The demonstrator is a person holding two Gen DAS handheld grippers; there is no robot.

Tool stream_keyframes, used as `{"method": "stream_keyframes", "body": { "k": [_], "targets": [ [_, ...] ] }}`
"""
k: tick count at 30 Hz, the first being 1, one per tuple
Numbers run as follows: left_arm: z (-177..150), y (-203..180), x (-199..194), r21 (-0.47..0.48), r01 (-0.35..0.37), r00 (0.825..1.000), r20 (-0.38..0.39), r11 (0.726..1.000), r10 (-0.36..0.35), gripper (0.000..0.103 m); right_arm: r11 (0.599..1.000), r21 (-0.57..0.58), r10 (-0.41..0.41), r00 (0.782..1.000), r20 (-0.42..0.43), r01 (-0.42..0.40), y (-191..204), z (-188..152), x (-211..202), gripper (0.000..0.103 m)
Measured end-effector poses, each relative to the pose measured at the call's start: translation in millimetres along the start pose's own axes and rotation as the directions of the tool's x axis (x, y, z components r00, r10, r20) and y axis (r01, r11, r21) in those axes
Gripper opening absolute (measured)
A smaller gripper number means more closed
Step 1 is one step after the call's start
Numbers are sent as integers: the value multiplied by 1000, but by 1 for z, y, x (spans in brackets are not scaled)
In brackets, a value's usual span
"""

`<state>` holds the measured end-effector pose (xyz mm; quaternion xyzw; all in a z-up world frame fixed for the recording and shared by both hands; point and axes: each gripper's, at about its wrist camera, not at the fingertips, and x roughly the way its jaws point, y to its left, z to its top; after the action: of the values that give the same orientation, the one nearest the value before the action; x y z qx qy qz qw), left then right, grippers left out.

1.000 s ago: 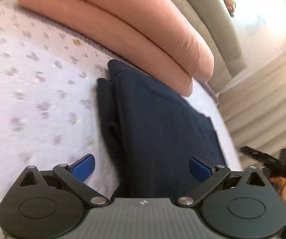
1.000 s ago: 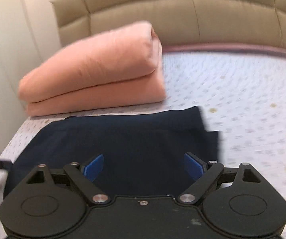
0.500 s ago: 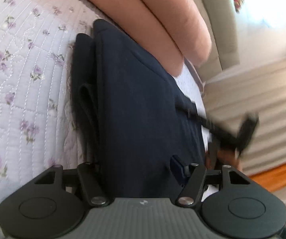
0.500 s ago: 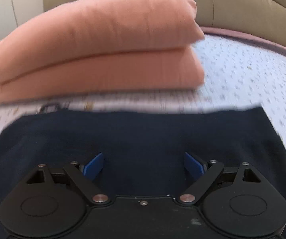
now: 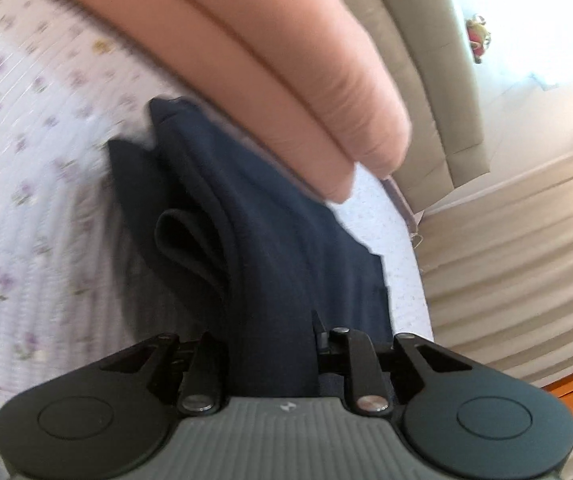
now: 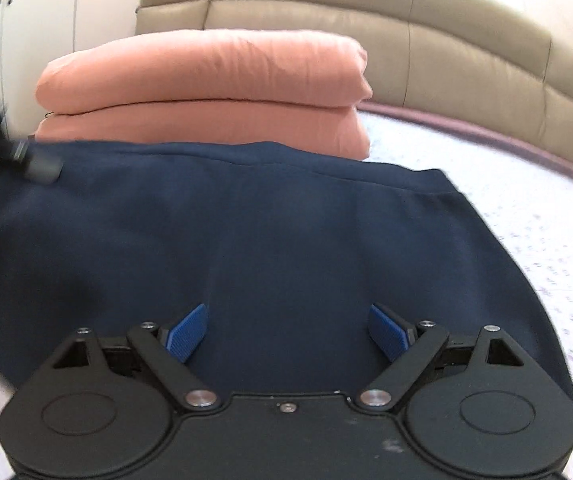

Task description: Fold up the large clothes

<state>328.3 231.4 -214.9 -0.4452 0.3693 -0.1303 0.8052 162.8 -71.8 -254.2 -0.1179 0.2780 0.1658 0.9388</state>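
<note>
- Navy fabric is being gathered between the jaws of the left gripper (image 5: 272, 344), which are closing on a bunched fold of the dark blue garment (image 5: 270, 248); the cloth is filling the narrow gap, and the pads themselves are being hidden by it.
- The garment is being seen in the left wrist view as a long, layered strip stretching away from the gripper, with loose folds being shown along its left edge.
- The right gripper (image 6: 286, 332) is being held released, its blue pads (image 6: 188, 332) being kept wide apart just above the garment (image 6: 286, 232), with nothing being pinched between them.
- In the right wrist view the garment is being shown spread broad and mostly flat across the near part of the bed, its far hem lying just in front of the folded peach quilt (image 6: 206, 92).
- The quilt is being seen stacked in two thick layers at the far side, near the beige padded headboard (image 6: 446, 52).
- The floral quilted bedspread (image 6: 526, 216) is being left exposed to the right of the garment.
- A blurred dark piece of the left gripper is being caught at the garment's far left corner in the right wrist view.
</note>
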Motion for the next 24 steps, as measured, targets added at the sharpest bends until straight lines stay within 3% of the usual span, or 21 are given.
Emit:
{"method": "stream_keyframes", "body": {
  "k": [5, 12, 15, 18, 19, 22, 24],
  "targets": [
    [-6, -58, -2, 66, -22, 999, 27, 998, 21, 22, 996, -39, -76, 996, 45, 78, 8, -35, -25, 103],
    [-22, -139, 19, 213, -100, 994, 53, 972, 91, 24, 999, 8, -41, 999, 7, 41, -2, -45, -31, 103],
    [-31, -170, 45, 285, -95, 995, 53, 954, 84, 25, 991, 120, 61, 998, -36, -56, -24, -45, -29, 103],
    [-43, -196, 79, 353, -68, 998, 35, 933, 60, 28, 937, 279, 238, 969, -62, -212, -72, -40, -34, 103],
    [-48, -204, 93, 374, -52, 999, 22, 926, 47, 30, 915, 339, 253, 966, -57, -219, -91, -39, -39, 102],
    [-61, -218, 139, 400, 1, 999, -44, 917, 18, 37, 829, 533, 184, 983, 25, -169, -163, -42, -59, 102],
    [-73, -226, 169, 440, 16, 995, -99, 898, 31, 40, 718, 671, 172, 981, 86, -185, -217, -45, -60, 103]
  ]
}}
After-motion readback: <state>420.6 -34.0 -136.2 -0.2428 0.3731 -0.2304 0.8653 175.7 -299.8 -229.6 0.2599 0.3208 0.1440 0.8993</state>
